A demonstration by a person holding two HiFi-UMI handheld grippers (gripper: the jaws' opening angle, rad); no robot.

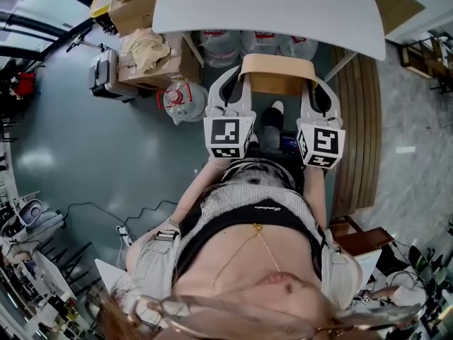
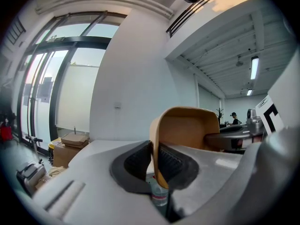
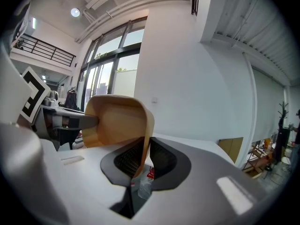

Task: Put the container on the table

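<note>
A tan, rounded-edge container (image 1: 278, 73) hangs in the air between my two grippers, just in front of the near edge of the white table (image 1: 269, 6). My left gripper (image 1: 239, 83) is shut on the container's left wall, and my right gripper (image 1: 316, 89) is shut on its right wall. In the left gripper view the container (image 2: 190, 128) stands open side toward the camera, its rim pinched at my left gripper (image 2: 155, 161). The right gripper view shows the same container (image 3: 117, 121) pinched at my right gripper (image 3: 144, 156).
Cardboard boxes (image 1: 141, 41) with a cloth on top stand left of the table. Water bottles (image 1: 233, 44) sit under it and a large jug (image 1: 182, 101) on the floor. A slatted wooden bench (image 1: 357, 133) runs along the right.
</note>
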